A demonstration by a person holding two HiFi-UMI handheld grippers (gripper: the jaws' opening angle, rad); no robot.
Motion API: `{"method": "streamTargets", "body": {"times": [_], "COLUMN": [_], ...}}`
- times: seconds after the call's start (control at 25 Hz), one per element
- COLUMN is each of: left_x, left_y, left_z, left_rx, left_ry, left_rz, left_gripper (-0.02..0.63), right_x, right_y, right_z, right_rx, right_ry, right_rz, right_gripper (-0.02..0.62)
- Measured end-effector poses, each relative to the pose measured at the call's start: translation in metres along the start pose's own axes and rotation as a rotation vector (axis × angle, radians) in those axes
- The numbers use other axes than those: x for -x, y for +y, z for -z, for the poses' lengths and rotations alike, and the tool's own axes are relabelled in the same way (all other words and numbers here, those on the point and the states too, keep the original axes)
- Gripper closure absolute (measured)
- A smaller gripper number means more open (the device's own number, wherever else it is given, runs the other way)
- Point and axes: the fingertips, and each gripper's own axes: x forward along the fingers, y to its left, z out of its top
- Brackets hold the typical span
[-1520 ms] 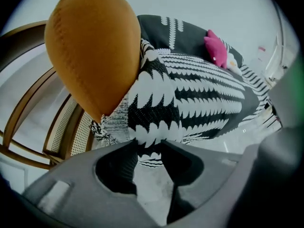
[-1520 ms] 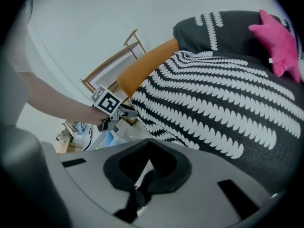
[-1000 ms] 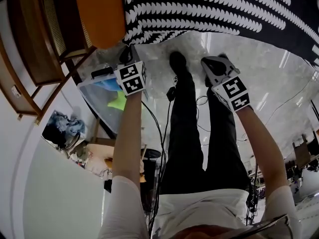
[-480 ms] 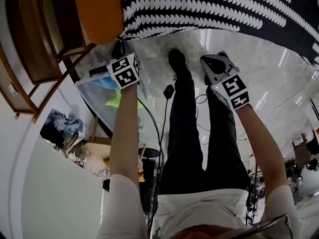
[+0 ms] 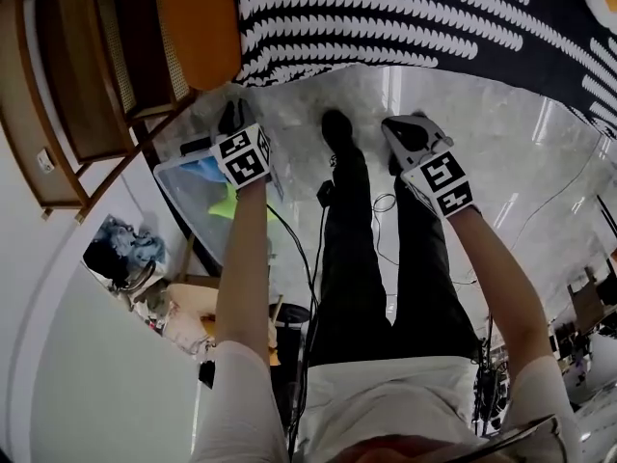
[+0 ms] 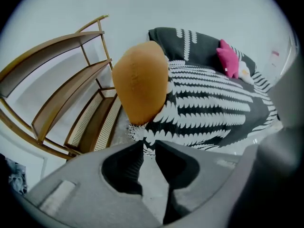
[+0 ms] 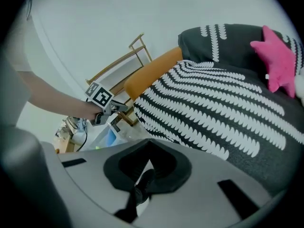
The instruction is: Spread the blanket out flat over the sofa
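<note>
Blanket (image 6: 209, 103) lies ahead along the sofa (image 6: 140, 80), its near corner facing your left gripper (image 6: 149, 146), whose empty jaws have just been opening partway; your right gripper (image 7: 145, 175) is closed on nothing.

No word, number or brand can be read anywhere. The only printed signs are black-and-white square markers (image 5: 243, 155) (coded patterns, not lettering) on the cubes of the left tool (image 5: 231, 122) and right tool (image 5: 400, 133).
</note>
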Motion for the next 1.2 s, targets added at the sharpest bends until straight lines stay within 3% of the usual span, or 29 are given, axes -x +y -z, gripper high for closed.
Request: {"method": "streamTargets", "body": {"times": [0.12, 0.28, 0.48, 0.84, 1.04, 1.2], "left_x": [0.035, 0.065, 0.131, 0.260, 0.336, 0.387], "left_y": [-0.013, -0.029, -0.059, -0.112, -0.135, -0.142], "left_z": [-0.016, -0.070, -0.115, -0.211, -0.241, -0.259], "left_rx": [0.009, 0.027, 0.056, -0.017, -0.040, -0.031], "left_ry": [-0.028, -0.116, -0.169, -0.288, -0.329, -0.358], "left_rz": [0.018, 0.023, 0.069, 0.174, 0.218, 0.269], "left_gripper": [0.525, 0.532, 0.541, 0.565, 0.572, 0.575], "right_x": [0.033, 0.063, 0.118, 0.232, 0.297, 0.349], "right_y": [0.005, -0.006, 0.002, 0.006, 0.015, 0.020], "right_z": [-0.017, -0.055, -0.080, -0.139, -0.148, -0.172], "right_rx": [0.004, 0.041, 0.085, 0.113, 0.115, 0.102], "right_ry": [-0.023, -0.092, -0.100, -0.182, -0.198, -0.270], "right_rz": [0.010, 0.014, 0.025, 0.110, 0.137, 0.170], "right_gripper": [0.592, 0.592, 0.592, 0.592, 0.592, 0.592]}}
